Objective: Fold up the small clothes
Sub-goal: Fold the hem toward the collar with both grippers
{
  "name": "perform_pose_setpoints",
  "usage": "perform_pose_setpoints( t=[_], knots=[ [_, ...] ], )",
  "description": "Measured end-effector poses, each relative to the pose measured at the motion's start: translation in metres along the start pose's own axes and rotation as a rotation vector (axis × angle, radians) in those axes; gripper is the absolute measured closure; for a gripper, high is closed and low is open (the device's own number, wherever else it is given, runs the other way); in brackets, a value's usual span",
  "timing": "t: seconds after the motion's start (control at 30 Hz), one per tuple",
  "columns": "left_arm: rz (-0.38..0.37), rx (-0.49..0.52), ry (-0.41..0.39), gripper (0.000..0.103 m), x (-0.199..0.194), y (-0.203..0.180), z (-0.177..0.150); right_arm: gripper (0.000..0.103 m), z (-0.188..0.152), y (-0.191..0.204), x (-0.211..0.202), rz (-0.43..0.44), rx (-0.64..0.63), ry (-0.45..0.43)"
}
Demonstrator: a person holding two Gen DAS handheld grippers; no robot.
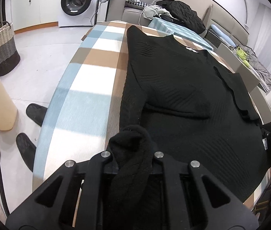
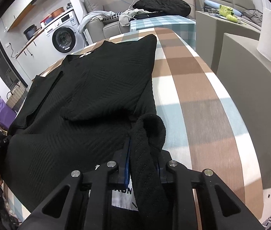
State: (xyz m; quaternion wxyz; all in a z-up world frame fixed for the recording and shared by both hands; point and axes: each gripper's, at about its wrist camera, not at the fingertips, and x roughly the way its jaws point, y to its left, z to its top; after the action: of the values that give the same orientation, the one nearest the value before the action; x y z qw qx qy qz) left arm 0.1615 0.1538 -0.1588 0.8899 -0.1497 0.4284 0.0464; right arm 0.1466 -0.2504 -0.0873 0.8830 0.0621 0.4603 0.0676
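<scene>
**Hem corners pinched, body fold not yet made**

Nearest the lens, black knit bunches between the jaws of each gripper. Across the checked desk (image 1: 89, 88) the black sweater (image 1: 183, 88) lies flat, both sleeves already folded over its chest; the bottom-to-collar fold looks left to do. Both tools angle steeply down at the near edge. Left gripper (image 1: 133, 164) is clamped on 1 hem corner, right gripper (image 2: 145, 170) on the other.

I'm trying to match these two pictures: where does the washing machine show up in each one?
Left wrist view: the washing machine stands at the top, left of centre, behind the checked table.
Right wrist view: it sits upper left, under a counter.
Shared landmark: the black sweater spread on the table.
</scene>
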Motion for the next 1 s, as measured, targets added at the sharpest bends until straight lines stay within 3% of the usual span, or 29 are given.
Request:
perform_pose_setpoints(
  t=[0.43,0.5,0.53,0.6,0.8,0.93,1.0],
  knots=[
    [0.042,0.002,-0.006,0.090,-0.040,0.003,-0.042,0.083,-0.036,0.001,-0.023,-0.005,-0.017,0.005],
    [0.054,-0.004,-0.012,0.080,-0.046,0.004,-0.042,0.077,-0.035,0.001,-0.023,-0.007,-0.010,0.008],
    [0.066,-0.007,-0.016,0.076,-0.049,0.004,-0.042,0.069,-0.034,0.000,-0.023,-0.010,-0.004,0.009],
    [0.082,-0.018,-0.032,0.061,-0.057,0.008,-0.042,0.064,-0.035,0.000,-0.026,-0.013,0.001,0.001],
    [0.103,-0.047,-0.053,0.047,-0.082,0.018,-0.049,0.060,-0.039,0.000,-0.039,-0.028,-0.011,-0.008],
    [0.118,-0.056,-0.058,0.047,-0.098,0.021,-0.059,0.044,-0.047,-0.011,-0.057,-0.020,0.012,-0.024],
    [0.131,-0.069,-0.079,0.047,-0.109,0.024,-0.066,0.043,-0.055,-0.019,-0.068,0.004,0.019,-0.031]
  ],
)
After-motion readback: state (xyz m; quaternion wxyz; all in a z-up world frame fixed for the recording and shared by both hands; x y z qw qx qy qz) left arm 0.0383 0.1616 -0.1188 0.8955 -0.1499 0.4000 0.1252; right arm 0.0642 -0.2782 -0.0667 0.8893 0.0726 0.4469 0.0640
